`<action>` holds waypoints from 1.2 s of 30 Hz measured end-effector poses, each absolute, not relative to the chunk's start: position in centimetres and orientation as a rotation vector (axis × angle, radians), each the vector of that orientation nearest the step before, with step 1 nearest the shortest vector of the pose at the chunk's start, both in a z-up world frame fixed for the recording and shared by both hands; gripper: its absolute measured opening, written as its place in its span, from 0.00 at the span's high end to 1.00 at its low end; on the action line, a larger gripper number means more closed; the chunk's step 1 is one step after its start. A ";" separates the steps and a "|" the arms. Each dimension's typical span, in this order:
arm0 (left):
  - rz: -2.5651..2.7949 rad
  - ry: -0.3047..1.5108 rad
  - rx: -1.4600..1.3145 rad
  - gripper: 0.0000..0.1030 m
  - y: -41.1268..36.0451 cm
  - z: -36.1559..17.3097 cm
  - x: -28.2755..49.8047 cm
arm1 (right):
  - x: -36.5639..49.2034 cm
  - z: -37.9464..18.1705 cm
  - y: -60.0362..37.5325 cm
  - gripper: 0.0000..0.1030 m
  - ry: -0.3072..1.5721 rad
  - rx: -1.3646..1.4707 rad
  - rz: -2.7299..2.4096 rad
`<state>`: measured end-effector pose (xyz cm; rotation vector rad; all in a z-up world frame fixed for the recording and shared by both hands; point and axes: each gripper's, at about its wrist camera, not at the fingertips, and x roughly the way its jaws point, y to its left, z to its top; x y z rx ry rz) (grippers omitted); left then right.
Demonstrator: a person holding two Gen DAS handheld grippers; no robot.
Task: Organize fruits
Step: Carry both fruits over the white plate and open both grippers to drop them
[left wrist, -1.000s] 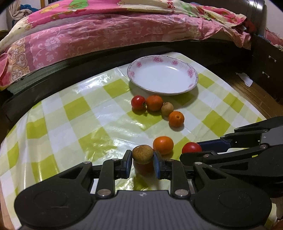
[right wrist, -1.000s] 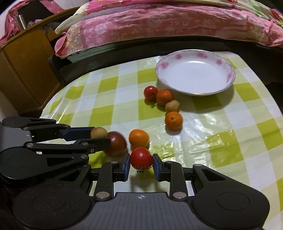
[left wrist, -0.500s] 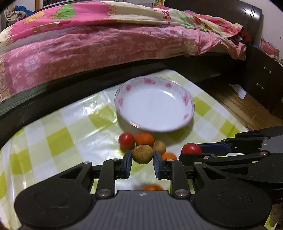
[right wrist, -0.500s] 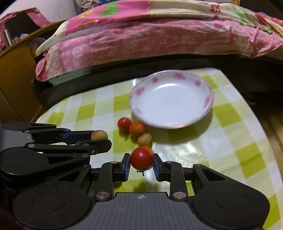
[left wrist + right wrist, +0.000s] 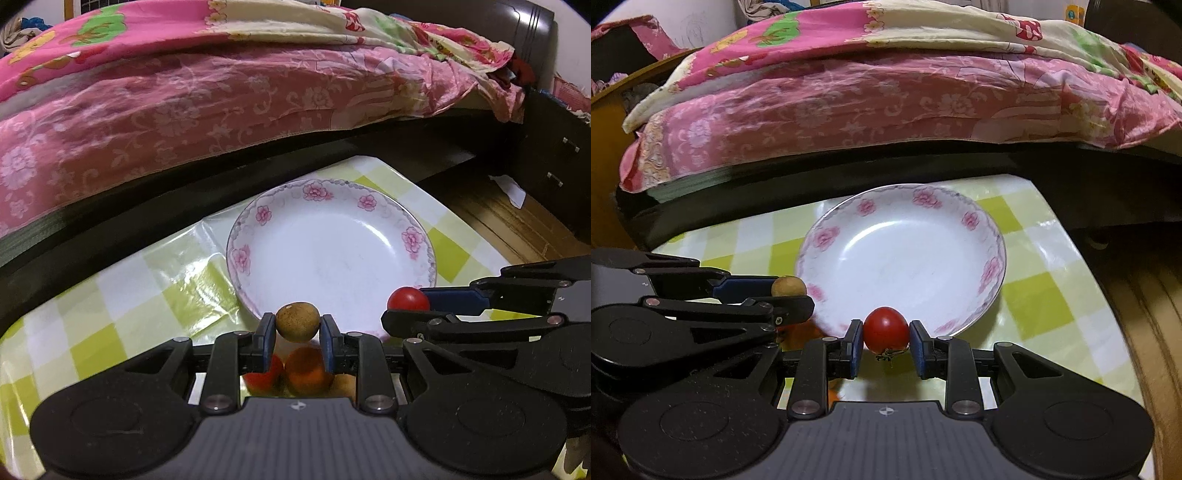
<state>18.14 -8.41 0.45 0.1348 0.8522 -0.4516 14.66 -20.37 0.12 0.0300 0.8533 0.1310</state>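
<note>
We carry both fruits over the white floral-rimmed plate (image 5: pixel 332 258), apparently empty: left gripper (image 5: pixel 297 326) clamps the brown round fruit (image 5: pixel 297 321), right gripper (image 5: pixel 886 341) the red tomato (image 5: pixel 886 330); lower before releasing.

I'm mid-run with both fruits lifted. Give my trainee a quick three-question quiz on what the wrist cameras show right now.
1. True or false: the flowered plate already has fruit in it.
2. Which fruit does the left hand-held gripper hold? A) red tomato B) brown kiwi C) orange
3. Fill in: the right hand-held gripper grips a red ____ at the plate's near rim.

Key
1. False; the plate is bare.
2. B, the brown kiwi.
3. tomato.
</note>
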 end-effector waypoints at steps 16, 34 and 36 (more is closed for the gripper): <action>-0.439 0.836 0.163 0.69 -9.2 -0.6 19.3 | 16.5 -1.6 -21.0 0.75 0.848 0.006 0.112; -0.415 0.817 0.185 0.66 -9.5 -0.3 19.1 | 16.3 -1.5 -20.9 0.71 0.826 -0.004 0.081; -0.410 0.809 0.188 0.65 -9.5 0.0 19.1 | 16.2 -1.4 -20.9 0.69 0.820 0.002 0.073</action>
